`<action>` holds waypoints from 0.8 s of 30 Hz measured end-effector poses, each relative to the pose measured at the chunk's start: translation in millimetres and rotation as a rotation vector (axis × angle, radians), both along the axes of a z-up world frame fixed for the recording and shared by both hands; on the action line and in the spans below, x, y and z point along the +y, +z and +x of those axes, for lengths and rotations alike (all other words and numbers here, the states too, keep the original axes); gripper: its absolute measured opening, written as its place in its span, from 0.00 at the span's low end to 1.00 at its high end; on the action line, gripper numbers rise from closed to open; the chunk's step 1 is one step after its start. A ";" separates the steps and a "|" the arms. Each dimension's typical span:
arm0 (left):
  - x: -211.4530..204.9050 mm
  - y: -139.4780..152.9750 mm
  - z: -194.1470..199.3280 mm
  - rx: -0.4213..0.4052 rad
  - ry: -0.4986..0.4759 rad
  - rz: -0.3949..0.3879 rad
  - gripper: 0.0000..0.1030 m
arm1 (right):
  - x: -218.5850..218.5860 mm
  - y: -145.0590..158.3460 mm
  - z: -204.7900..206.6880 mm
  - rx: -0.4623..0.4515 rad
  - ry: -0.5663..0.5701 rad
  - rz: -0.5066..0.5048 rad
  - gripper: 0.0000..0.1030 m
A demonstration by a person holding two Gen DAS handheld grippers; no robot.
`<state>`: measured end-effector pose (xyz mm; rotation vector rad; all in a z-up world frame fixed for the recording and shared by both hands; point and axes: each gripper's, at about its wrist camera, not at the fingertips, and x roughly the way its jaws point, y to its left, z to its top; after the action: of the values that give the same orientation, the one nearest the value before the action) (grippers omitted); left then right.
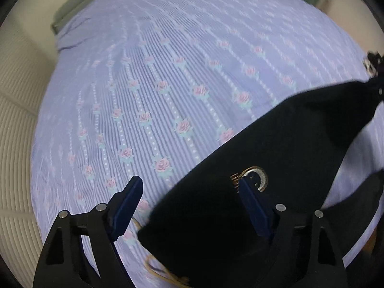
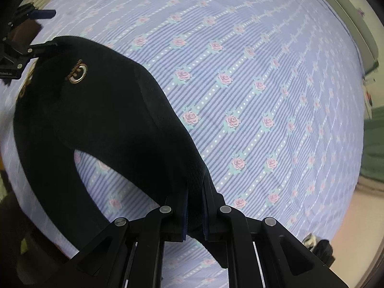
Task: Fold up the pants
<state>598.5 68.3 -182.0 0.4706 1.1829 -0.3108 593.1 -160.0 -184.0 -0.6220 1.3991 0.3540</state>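
Note:
Black pants (image 1: 276,148) with a round gold emblem (image 1: 258,177) hang stretched between my two grippers above a lilac rose-print bedsheet (image 1: 168,72). My left gripper (image 1: 189,187) is open, its blue fingers (image 1: 127,206) spread wide; the right finger lies over the cloth by the emblem, the left over the sheet. My right gripper (image 2: 195,189) is shut on the pants' edge (image 2: 192,172). In the right wrist view the pants (image 2: 96,110) arc away to the left gripper (image 2: 28,36) at the far left, by the emblem (image 2: 78,73).
The sheet (image 2: 264,72) covers a bed. A ribbed cream surface (image 1: 16,120) lies past its left edge. A green cloth (image 2: 374,144) and pale floor (image 2: 348,216) lie off the bed's right side. A gold cord (image 1: 163,273) trails under the pants.

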 end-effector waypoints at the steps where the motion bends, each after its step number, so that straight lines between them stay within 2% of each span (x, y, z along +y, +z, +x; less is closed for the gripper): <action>1: 3.8 -3.9 2.4 0.005 -0.033 0.011 0.80 | 2.7 -2.2 1.0 0.001 -0.011 -0.004 0.10; 4: 13.6 -15.3 5.8 0.019 -0.113 0.044 0.80 | 9.4 -7.4 3.5 0.003 -0.040 -0.017 0.10; 6: 20.7 -21.3 9.8 0.044 -0.166 0.046 0.72 | 13.1 -9.7 5.1 0.006 -0.055 -0.024 0.10; 10: 23.8 -36.4 16.5 0.122 -0.270 0.031 0.66 | 20.0 -11.5 5.0 0.011 -0.063 -0.047 0.10; 13: 19.8 -46.4 18.4 0.186 -0.334 0.027 0.57 | 22.4 -12.3 5.2 0.015 -0.071 -0.061 0.10; 15: 19.9 -51.8 20.1 0.203 -0.343 0.036 0.41 | 22.3 -12.7 5.3 0.016 -0.078 -0.066 0.10; 18: 20.5 -58.7 20.8 0.247 -0.333 0.005 0.26 | 23.3 -13.8 6.4 0.015 -0.083 -0.072 0.10; 21: 18.2 -58.1 13.6 0.246 -0.344 0.000 0.15 | 23.1 -14.7 6.6 0.011 -0.085 -0.073 0.10; 24: 20.0 -52.8 7.6 0.234 -0.314 -0.022 0.13 | 20.0 -14.8 6.7 0.005 -0.094 -0.065 0.10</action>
<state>606.1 88.3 -234.7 0.6145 1.3310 -0.6632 599.7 -140.1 -198.7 -0.6063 1.4436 0.2364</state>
